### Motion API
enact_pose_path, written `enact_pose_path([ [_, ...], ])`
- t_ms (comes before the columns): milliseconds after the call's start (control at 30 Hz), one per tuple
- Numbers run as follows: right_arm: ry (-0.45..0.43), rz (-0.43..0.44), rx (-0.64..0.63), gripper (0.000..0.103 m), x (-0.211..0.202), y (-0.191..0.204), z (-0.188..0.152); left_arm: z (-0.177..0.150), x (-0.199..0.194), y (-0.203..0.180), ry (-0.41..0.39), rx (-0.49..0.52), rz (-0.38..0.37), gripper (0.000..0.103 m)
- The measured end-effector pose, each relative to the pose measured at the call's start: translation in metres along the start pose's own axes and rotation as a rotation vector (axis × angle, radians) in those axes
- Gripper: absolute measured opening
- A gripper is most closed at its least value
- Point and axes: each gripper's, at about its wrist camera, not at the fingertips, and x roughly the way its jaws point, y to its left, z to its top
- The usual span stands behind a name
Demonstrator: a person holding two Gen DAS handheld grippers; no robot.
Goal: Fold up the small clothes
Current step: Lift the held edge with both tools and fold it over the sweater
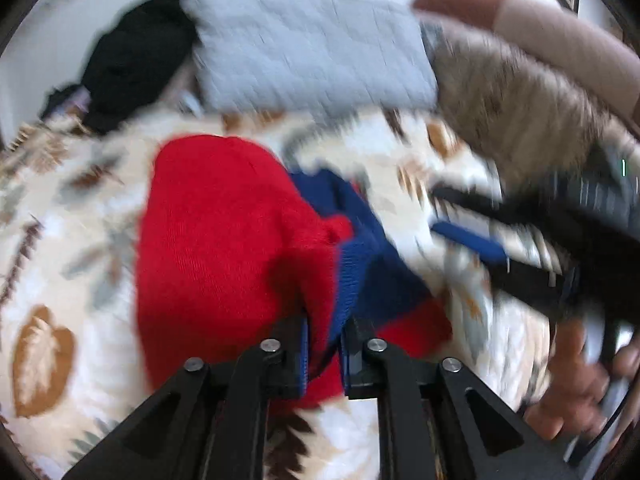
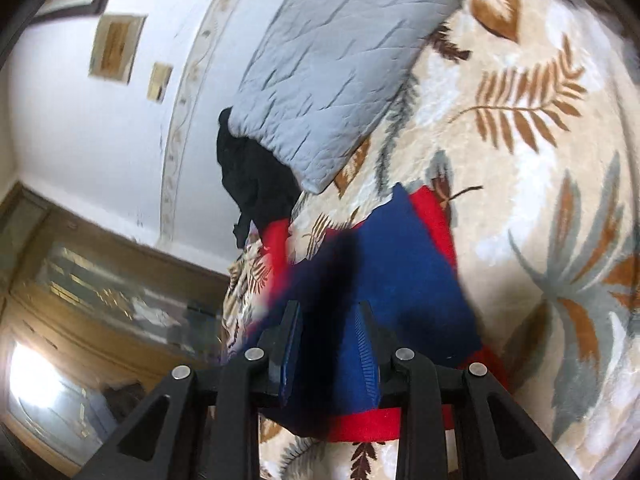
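Two grippers, left (image 1: 324, 354), right (image 2: 328, 356), jaws clamping red-blue garment (image 1: 224, 240).

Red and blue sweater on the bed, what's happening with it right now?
A person is folding a small red and blue knit sweater on a leaf-patterned blanket, using a handheld tool in each hand. The left tool is pinched on a fold of its red and blue fabric. The right tool has the blue part between its fingers. A grey quilted pillow and dark clothing lie behind it.
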Motion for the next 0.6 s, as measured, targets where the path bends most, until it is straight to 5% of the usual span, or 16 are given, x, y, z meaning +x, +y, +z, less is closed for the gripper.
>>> enact_pose_path([
  [67,0.013,-0.009,0.039,0.036,0.004,-0.008,0.005,-0.006,0.002,0.007,0.038,0.002,-0.037,0.022],
  [167,0.066,0.008,0.125,0.08,0.019,-0.019,0.009,-0.006,-0.021,0.022,0.021,0.035,-0.147,0.036],
  [267,0.118,0.053,0.145,0.08,0.036,-0.02,0.014,-0.003,-0.052,0.037,-0.039,0.117,-0.208,0.055],
  [400,0.178,0.037,0.056,0.08,0.066,-0.005,0.029,0.008,-0.071,0.086,-0.125,0.035,-0.188,0.056],
  [600,0.248,-0.061,-0.06,0.078,0.124,0.0,0.048,0.012,-0.039,0.146,-0.101,-0.111,-0.051,0.056],
])
